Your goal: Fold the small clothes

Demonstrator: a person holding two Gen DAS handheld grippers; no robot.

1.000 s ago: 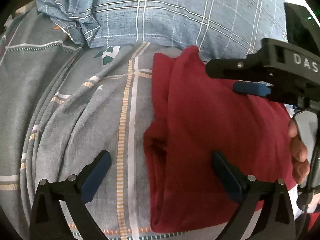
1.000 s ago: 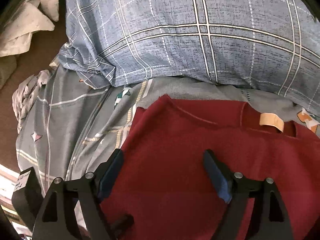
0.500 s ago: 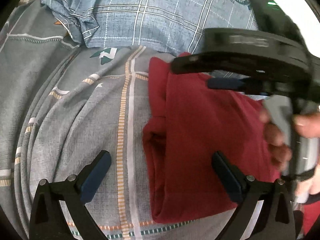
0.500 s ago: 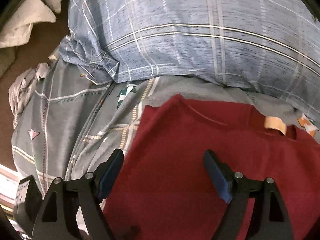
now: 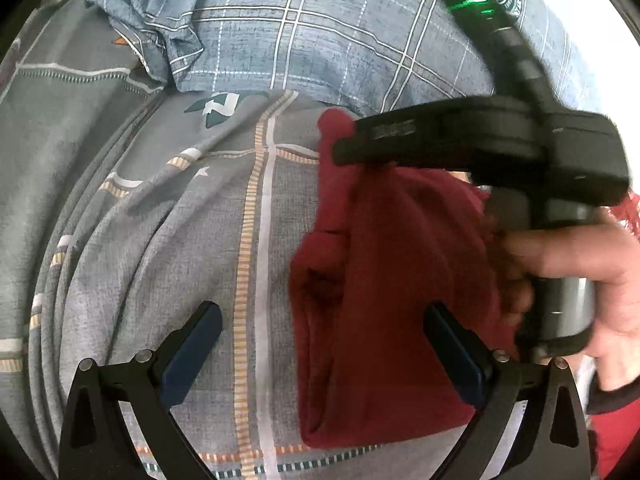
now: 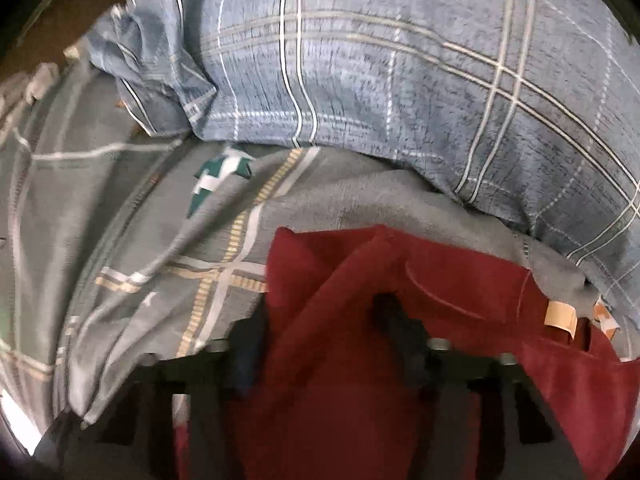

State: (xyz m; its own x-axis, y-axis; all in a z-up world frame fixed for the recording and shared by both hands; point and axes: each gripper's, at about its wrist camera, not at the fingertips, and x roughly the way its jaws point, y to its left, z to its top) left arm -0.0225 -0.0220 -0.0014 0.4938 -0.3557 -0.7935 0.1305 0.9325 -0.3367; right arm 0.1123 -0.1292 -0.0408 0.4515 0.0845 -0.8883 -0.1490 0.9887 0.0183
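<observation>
The dark red garment (image 5: 400,300) lies partly folded on the grey checked bedsheet (image 5: 180,240), right of centre in the left wrist view, just below the blue plaid pillow (image 5: 320,40). The right gripper (image 6: 320,332) has just been closing, and a raised fold of the red cloth sits pinched between its blurred fingers. The left gripper (image 5: 320,344) hangs released at the lower edge, one finger over the sheet, one over the garment. A hand (image 5: 580,272) holds the right gripper's handle.
</observation>
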